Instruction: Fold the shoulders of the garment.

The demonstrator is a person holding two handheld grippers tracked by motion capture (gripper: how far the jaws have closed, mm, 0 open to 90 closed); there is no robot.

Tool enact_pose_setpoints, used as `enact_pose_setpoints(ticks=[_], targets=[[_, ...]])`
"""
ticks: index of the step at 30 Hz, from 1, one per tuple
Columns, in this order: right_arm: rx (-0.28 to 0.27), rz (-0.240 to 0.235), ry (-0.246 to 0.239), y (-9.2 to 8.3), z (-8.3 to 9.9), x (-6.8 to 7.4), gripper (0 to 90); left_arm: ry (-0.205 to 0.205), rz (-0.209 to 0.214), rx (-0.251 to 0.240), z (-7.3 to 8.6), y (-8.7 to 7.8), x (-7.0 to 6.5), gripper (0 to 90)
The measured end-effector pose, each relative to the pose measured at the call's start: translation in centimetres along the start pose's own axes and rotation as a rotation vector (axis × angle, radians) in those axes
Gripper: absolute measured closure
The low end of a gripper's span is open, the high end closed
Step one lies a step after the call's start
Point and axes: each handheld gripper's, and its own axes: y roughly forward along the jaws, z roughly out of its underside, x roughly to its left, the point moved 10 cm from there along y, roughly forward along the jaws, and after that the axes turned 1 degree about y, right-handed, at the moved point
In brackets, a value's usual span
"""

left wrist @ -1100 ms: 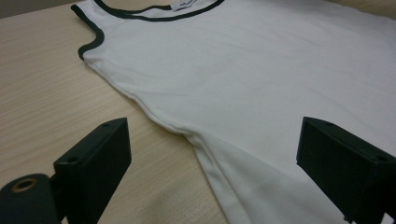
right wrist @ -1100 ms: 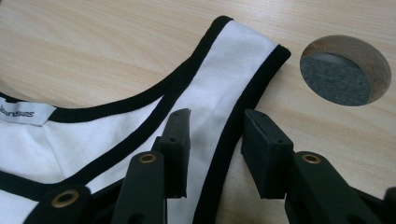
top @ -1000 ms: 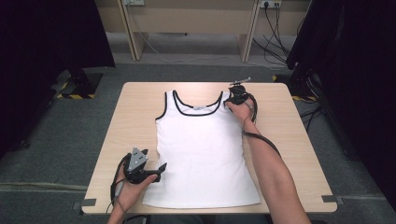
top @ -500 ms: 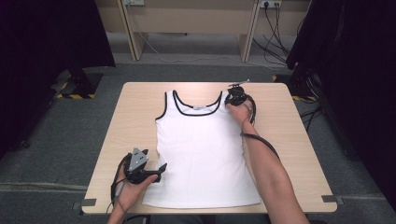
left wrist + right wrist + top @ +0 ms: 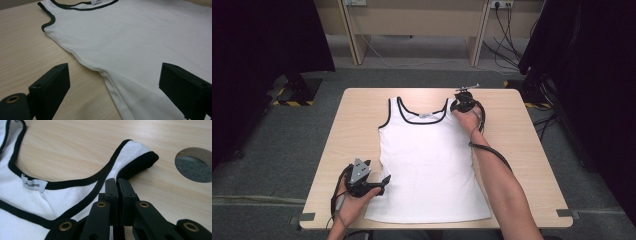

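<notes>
On the desk (image 5: 362,115) | right tongs (image 5: 117,185) clamped on white tank top (image 5: 432,160) strap | left tongs (image 5: 112,82) apart astride its side hem | right gripper view reveals a neck label (image 5: 33,183).

A: High view sat above the near edge of the table (image 5: 362,100), facing forward and down, far enough to take in all of it.

B: Gripper views?

A: Both rode low and close, looking along their jaws. All three shared the tank top (image 5: 432,160) (image 5: 140,42) (image 5: 22,220).
</notes>
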Motion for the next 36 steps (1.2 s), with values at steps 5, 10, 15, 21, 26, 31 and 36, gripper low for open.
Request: enact_pose_setpoints(ticks=[5, 10, 15, 21, 26, 31, 36], targets=[[-0.014, -0.027, -0.004, -0.7, 0.2, 0.7, 87.0, 0.002, -0.002, -0.003, 0.0, 0.0, 0.0, 8.9], [-0.019, -0.009, -0.059, -1.3, 0.6, 1.1, 87.0, 0.003, -0.003, -0.002, 0.0, 0.0, -0.1, 8.8], [-0.044, -0.032, -0.071, -2.3, 0.6, 1.9, 87.0, 0.004, -0.006, 0.0, 0.0, 0.0, -0.1, 8.8], [-0.05, -0.047, -0.081, -3.1, 0.9, 2.5, 86.9, 0.005, -0.005, 0.005, 0.0, 0.0, -0.1, 8.8], [-0.042, -0.049, -0.097, -3.3, 1.5, 2.8, 86.9, 0.011, -0.007, 0.005, 0.0, 0.0, -0.1, 8.8], [-0.056, -0.062, -0.101, -3.8, 1.7, 3.2, 86.8, 0.011, -0.006, 0.009, 0.1, 0.0, -0.1, 8.8], [-0.052, -0.072, -0.113, -4.1, 2.0, 3.7, 86.5, 0.012, -0.007, 0.007, 0.1, 0.0, -0.1, 8.7]])
